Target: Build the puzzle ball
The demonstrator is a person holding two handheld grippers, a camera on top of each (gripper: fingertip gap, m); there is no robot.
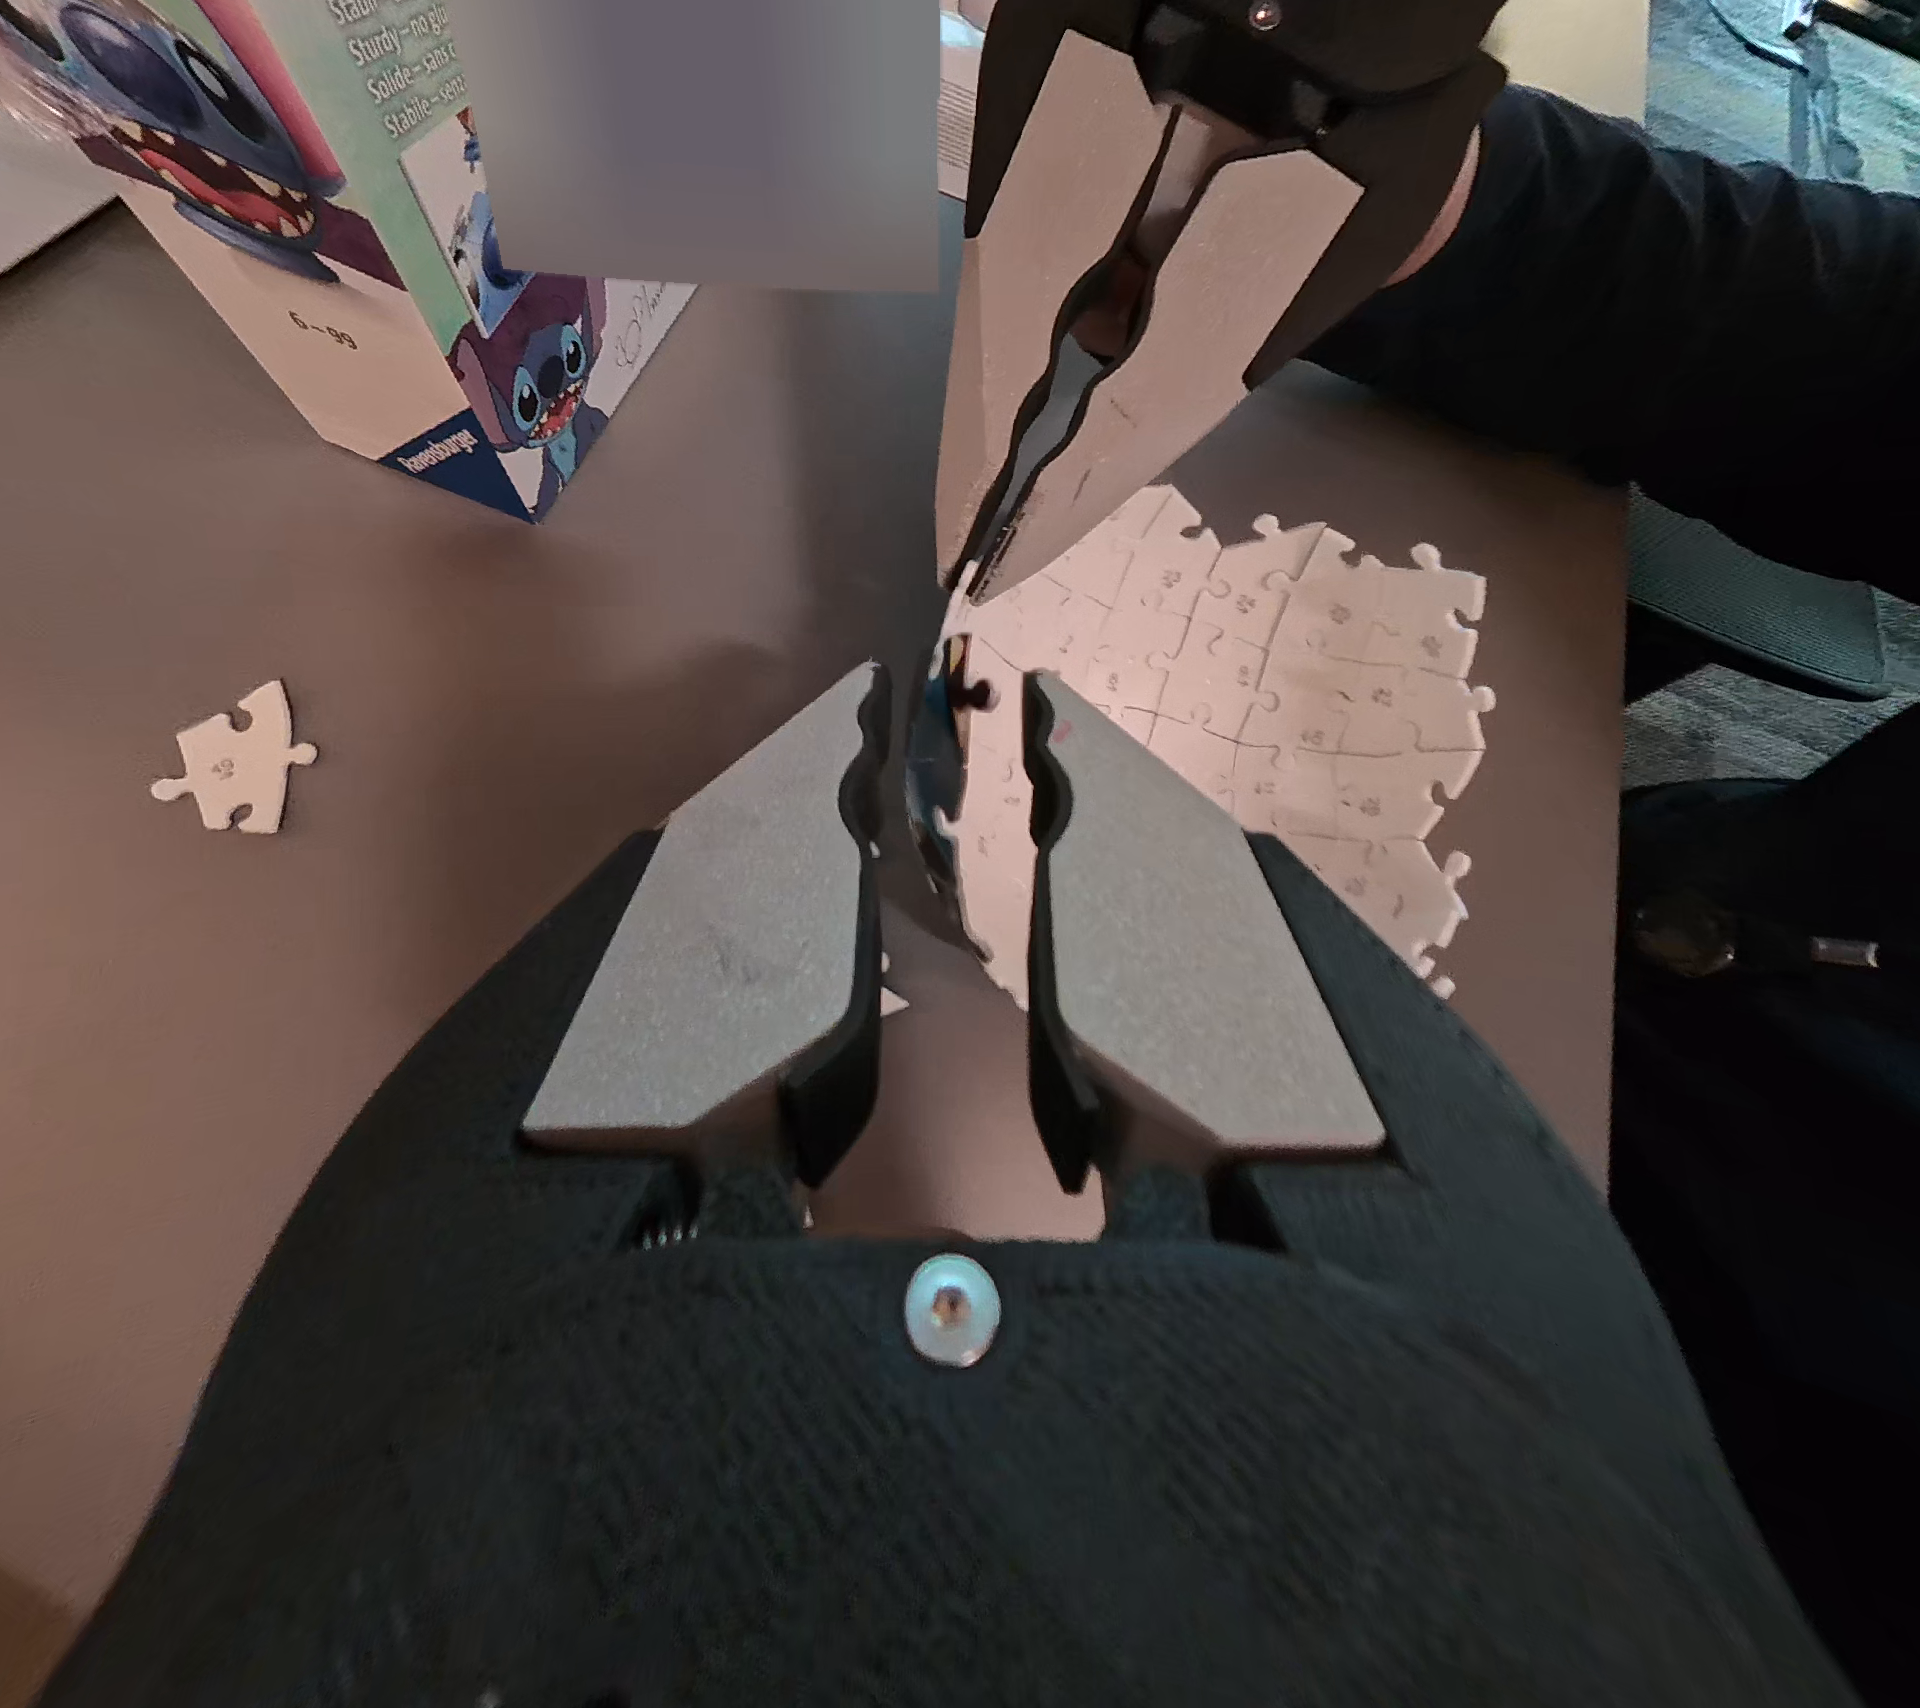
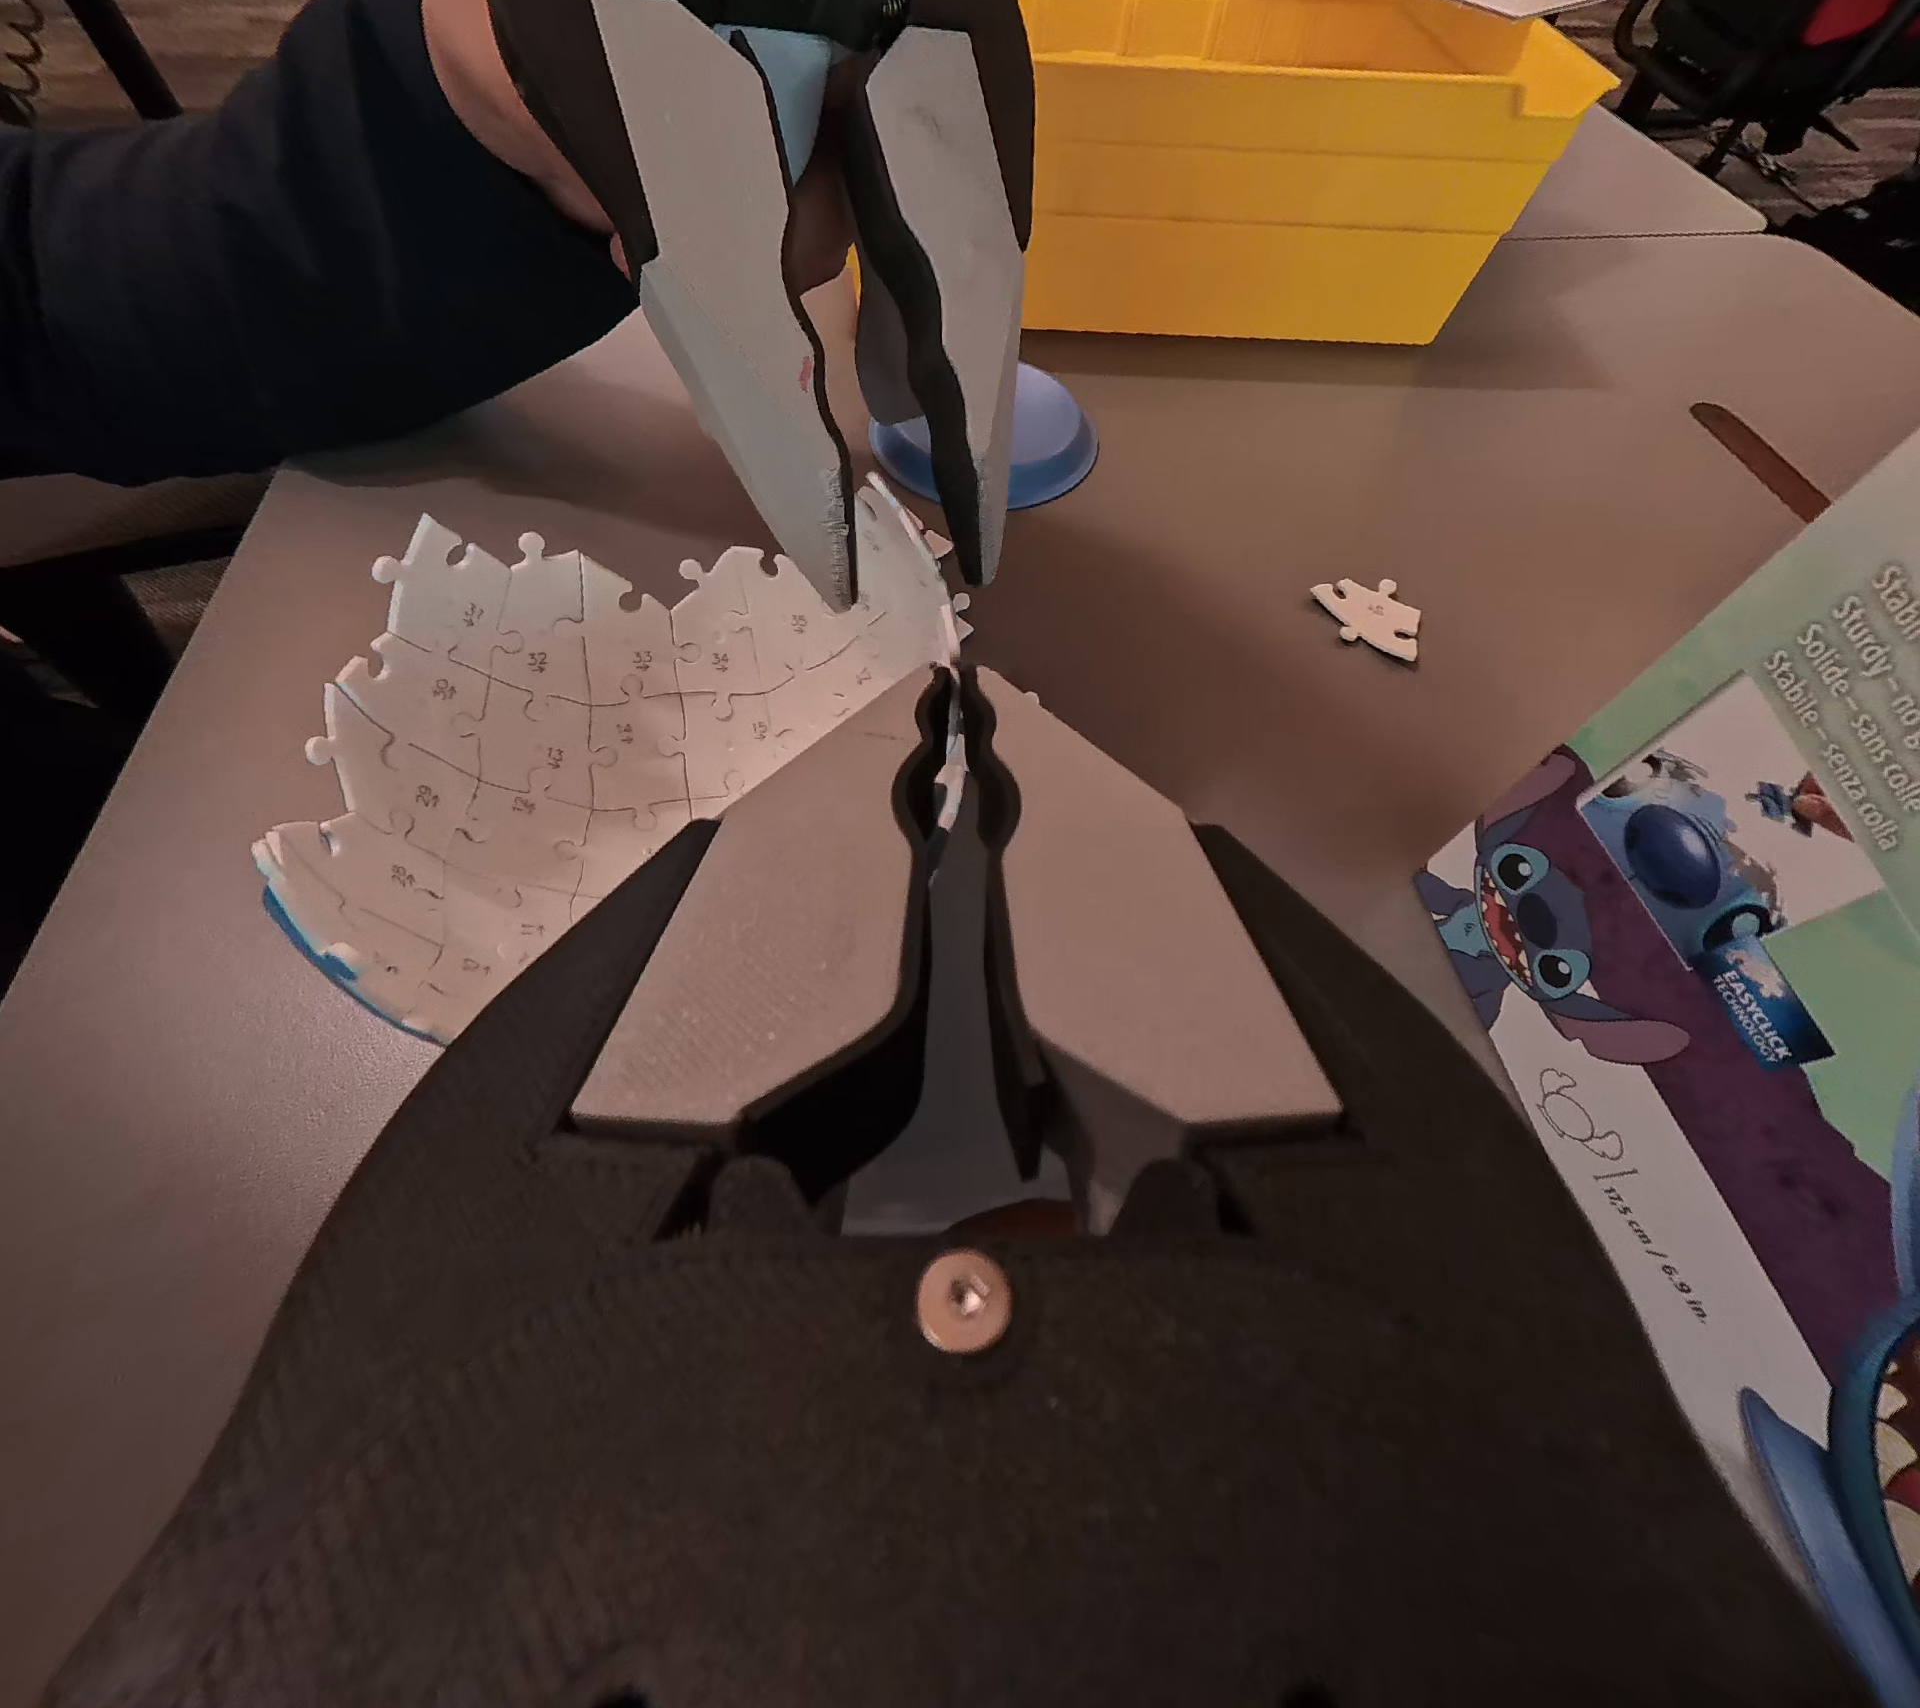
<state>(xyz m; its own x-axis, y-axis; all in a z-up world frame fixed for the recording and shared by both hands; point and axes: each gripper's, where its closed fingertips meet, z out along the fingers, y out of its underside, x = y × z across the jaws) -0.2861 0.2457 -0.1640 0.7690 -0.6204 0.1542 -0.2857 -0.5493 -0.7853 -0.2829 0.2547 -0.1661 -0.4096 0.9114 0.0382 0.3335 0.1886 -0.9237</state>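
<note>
The partly built puzzle ball (image 1: 1330,702) is a curved white shell of joined numbered pieces, lying inner side up on the grey table; it also shows in the right wrist view (image 2: 540,723). My left gripper (image 1: 956,676) is open and straddles the shell's raised rim, one finger inside and one outside; it comes from above in the right wrist view (image 2: 909,588). My right gripper (image 2: 963,682) is shut on the same rim, just beside the left one, and shows in the left wrist view (image 1: 971,583). One loose white piece (image 1: 234,759) lies apart on the table (image 2: 1371,616).
The puzzle box (image 1: 343,204) stands on the table beside the work area and also shows in the right wrist view (image 2: 1714,879). A yellow bin (image 2: 1278,131) stands behind, with a blue round stand (image 2: 1029,453) in front of it. A person's dark sleeve (image 1: 1558,287) reaches in. Less than 4 cm separates the two grippers' tips. The loose white piece (image 1: 234,759) is about 20 cm from both grippers' fingertips. My right wrist view (image 2: 1376,611) looks at it from another angle.
</note>
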